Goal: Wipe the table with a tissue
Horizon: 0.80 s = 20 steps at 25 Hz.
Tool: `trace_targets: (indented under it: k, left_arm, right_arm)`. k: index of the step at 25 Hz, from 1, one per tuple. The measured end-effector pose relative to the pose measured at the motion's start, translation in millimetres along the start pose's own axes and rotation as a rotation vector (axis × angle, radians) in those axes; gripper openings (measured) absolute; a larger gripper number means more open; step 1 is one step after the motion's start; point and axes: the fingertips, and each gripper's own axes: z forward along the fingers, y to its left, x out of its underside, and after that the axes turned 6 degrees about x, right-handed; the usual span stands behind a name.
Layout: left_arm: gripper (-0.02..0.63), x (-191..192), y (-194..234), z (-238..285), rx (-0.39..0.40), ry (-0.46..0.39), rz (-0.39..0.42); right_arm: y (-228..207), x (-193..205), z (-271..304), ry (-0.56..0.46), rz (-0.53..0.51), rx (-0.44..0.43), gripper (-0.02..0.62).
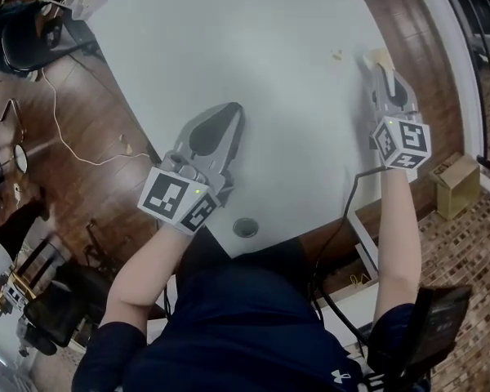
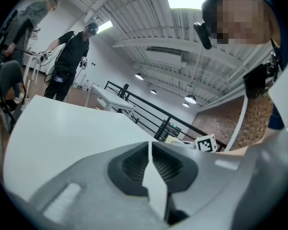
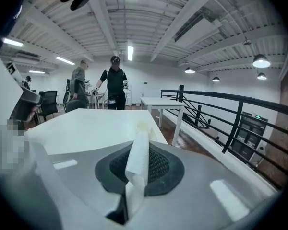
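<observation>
So, wood floor (image 1: 106,113) with a loose cable (image 1: 54,117) at 9 o'clock, then the white table (image 1: 269,64), its left edge running diagonally from 11 down to 6. Left gripper (image 1: 229,113) lies on the top close to that edge, just left of centre, jaws closed tip to tip. A white sliver shows between them, cannot tell if it's paper or tabletop. Round grommet (image 1: 245,228) at 6, just inside the near edge. Wide bare tabletop from centre up to 12, between the two grippers. Small yellowish speck (image 1: 336,55) at 1, near the right gripper (image 1: 382,65). That one sits at 2, right at the table's right edge, jaws clamped on the tissue (image 1: 374,55). Tissue is white, creased, bunched into a narrow strip between the pads, end poking past the tips. Beyond the edge at 3, floor and a cardboard box (image 1: 457,184)
</observation>
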Motion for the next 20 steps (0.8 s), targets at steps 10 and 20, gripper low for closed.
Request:
trace_targets:
  k: [10,20]
  left_arm:
    - [0.021,13.4,16.8,-7.3,-0.044,0.008,-0.064]
    - [0.020,10.5,20.4,-8.6,-0.045,-0.011,-0.095]
  right_arm:
    - [-9.5,18.3,63.1,0.136,-0.137,-0.047,0.014]
    - [-3.3,41.1,70.0,0.321,-0.284,-0.025,0.012]
